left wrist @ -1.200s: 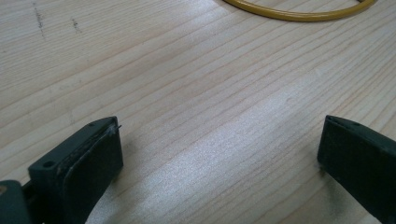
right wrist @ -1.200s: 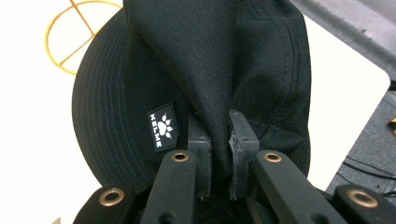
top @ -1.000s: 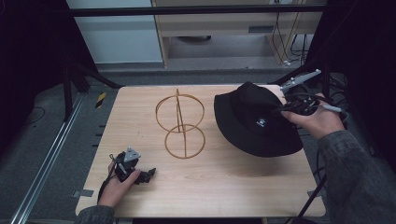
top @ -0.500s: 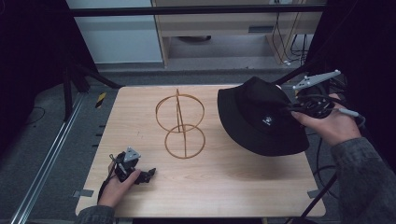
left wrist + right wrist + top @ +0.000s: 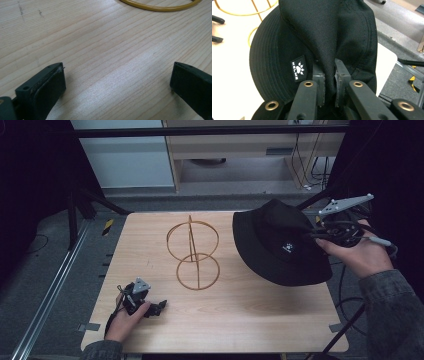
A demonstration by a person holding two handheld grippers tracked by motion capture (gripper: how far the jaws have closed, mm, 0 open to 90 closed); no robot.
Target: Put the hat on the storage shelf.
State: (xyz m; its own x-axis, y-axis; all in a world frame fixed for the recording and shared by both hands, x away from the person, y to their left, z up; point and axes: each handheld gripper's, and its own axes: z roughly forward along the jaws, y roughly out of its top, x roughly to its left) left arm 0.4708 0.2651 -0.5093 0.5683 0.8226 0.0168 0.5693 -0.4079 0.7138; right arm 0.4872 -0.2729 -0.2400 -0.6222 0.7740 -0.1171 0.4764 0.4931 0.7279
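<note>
Since the earlier frames, our right gripper [image 5: 320,234] has carried the black bucket hat [image 5: 280,245] up and toward the table's right edge, so the hat now hangs tilted over the right side of the wooden table [image 5: 240,320], its brim reaching just past that edge. Item one: the hat, black fabric with a small white paw-print label [image 5: 298,68]; a fold of its crown is pinched between the jaws of our right gripper [image 5: 329,83], which are clamped tight on the cloth. Item two: a gold wire hat stand [image 5: 192,252], two rings on a central rod, upright near the table's middle, just left of the hat and apart from it. Item three: our left gripper [image 5: 150,307], resting low on the table near the front left corner, unmoved; in the left gripper view its jaws stand wide apart over bare wood, nothing between them, the stand's base ring [image 5: 160,6] lying ahead of them.
</note>
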